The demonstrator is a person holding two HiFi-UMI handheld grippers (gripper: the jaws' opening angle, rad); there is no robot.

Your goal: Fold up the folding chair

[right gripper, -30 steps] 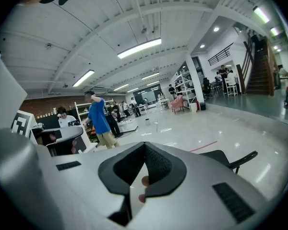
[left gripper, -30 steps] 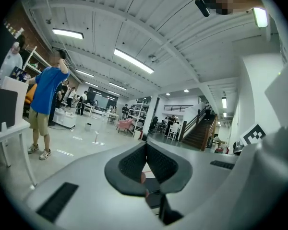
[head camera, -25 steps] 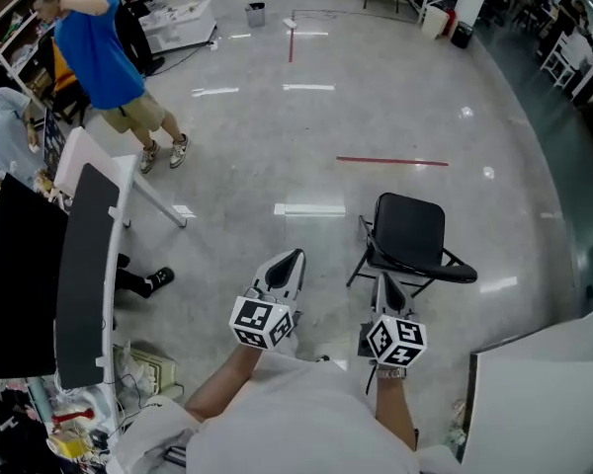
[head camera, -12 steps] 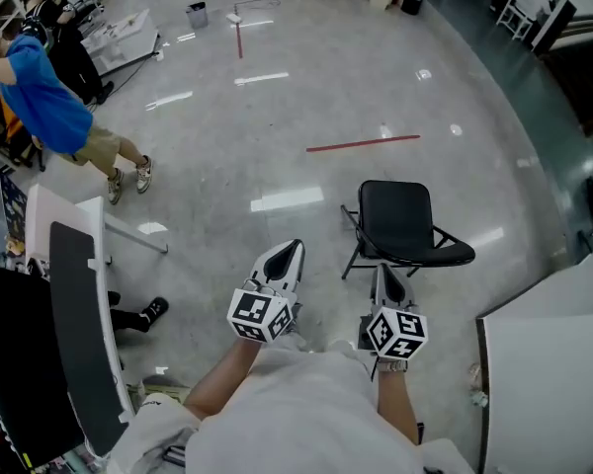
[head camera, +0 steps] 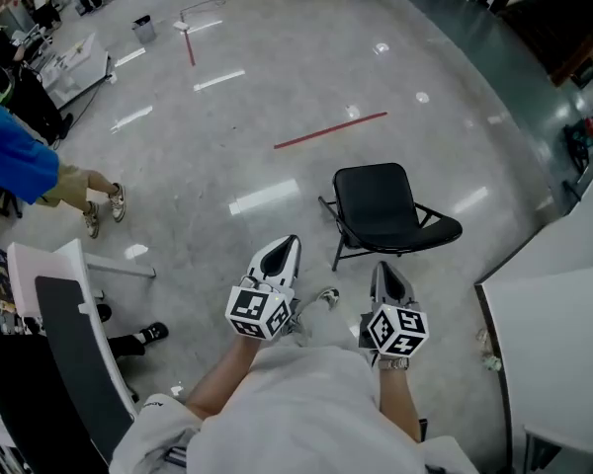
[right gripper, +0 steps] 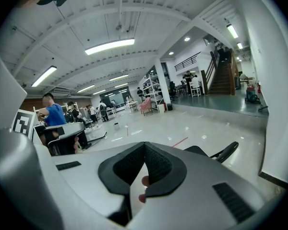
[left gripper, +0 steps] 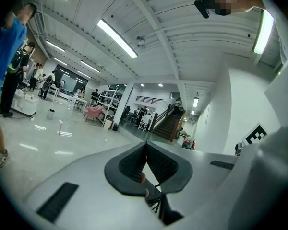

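Trouble is looming if the fingers (left gripper: pixel 129 164) stay as they are: both the left gripper (head camera: pixel 288 245) and the right gripper (head camera: pixel 383 271) are clenching on nothing. The folding chair (head camera: pixel 385 205) is standing open on the glossy floor (head camera: pixel 227 136) just ahead, and a closed-fingered nudge is likely sending it skidding.

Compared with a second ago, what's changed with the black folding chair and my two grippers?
The head view has swung: the black folding chair now sits further left and higher in frame, and the bystander in the blue shirt has slid to its left edge. Unchanged: chair open and untouched; left gripper and right gripper shut, empty, short of it.
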